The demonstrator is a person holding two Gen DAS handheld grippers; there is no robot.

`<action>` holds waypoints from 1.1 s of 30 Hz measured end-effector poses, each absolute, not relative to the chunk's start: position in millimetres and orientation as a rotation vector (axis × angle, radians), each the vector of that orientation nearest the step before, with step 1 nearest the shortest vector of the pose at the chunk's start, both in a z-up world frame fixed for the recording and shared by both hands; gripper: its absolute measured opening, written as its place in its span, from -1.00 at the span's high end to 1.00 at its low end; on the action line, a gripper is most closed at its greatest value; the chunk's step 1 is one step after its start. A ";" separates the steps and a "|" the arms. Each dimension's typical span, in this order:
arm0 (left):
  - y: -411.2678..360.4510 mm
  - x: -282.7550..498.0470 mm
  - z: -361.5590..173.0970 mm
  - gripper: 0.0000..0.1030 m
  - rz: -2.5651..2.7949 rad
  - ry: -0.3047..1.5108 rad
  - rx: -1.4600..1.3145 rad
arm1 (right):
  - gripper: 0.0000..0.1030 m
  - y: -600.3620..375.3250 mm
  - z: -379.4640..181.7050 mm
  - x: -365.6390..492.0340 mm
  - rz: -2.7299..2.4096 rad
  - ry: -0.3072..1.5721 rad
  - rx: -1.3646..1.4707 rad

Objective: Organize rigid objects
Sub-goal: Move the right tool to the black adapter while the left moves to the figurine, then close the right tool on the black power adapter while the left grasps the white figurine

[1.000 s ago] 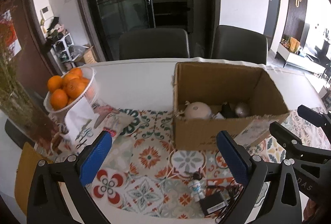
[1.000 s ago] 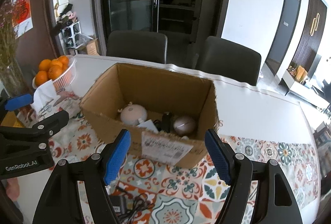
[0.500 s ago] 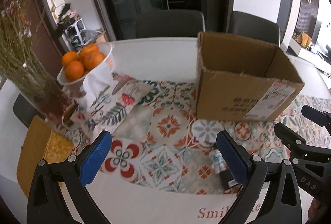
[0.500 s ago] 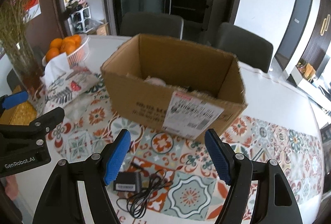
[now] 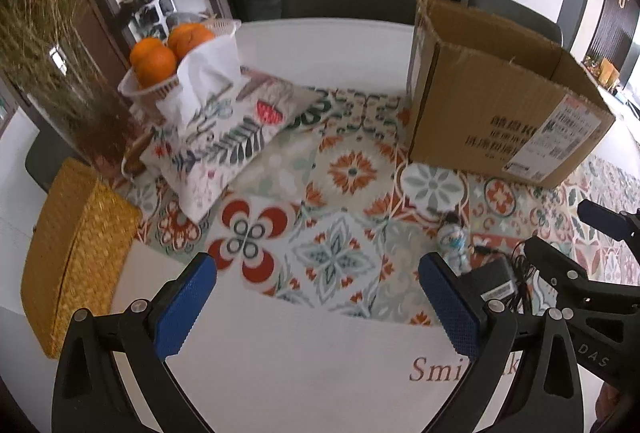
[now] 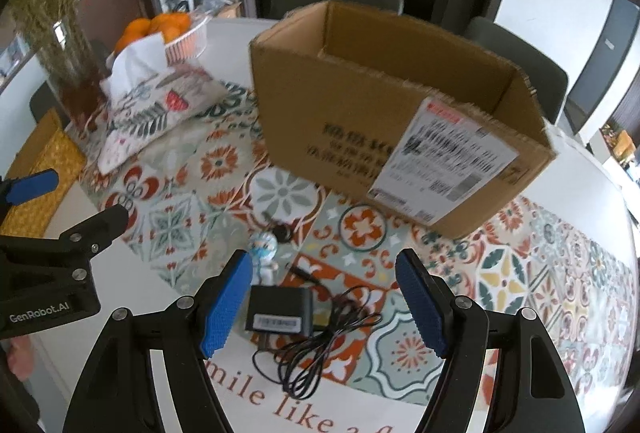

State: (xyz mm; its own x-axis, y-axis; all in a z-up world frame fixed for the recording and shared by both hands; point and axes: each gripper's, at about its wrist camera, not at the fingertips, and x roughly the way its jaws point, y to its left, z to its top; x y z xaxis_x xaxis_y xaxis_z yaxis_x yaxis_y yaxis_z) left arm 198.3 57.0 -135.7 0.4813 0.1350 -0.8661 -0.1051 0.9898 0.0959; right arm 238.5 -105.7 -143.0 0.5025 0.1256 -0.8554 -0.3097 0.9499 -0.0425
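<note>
- The cardboard box (image 6: 384,121) stood on the patterned mat (image 6: 500,273).
- Before it lay the power adapter (image 6: 280,315), its cord (image 6: 320,349) right of it.
- The figurine (image 6: 266,253) stood just behind the adapter.
- The tissue pouch (image 5: 232,141) lay left, the orange basket (image 5: 168,73) behind it.

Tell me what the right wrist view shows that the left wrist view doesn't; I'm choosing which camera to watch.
Only the right wrist view: the whole cable and a small dark round thing beyond the figurine. Only the left: the full yellow woven box. Both: cardboard box, figurine, black adapter, oranges, both hand-held grippers open.
</note>
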 end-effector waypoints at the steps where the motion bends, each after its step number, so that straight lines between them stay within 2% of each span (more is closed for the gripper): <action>1: 58.1 197.2 -138.3 -1.00 0.148 1.067 0.029 | -0.44 -104.0 -146.9 238.4 0.273 1.022 -0.198; 25: 71.0 189.9 -199.0 -0.99 0.175 1.239 0.018 | -0.42 -83.4 -220.7 241.3 0.371 1.206 -0.218; 33: 73.0 191.9 -207.1 -0.99 0.182 1.266 0.016 | -0.23 -78.6 -239.1 247.5 0.386 1.250 -0.200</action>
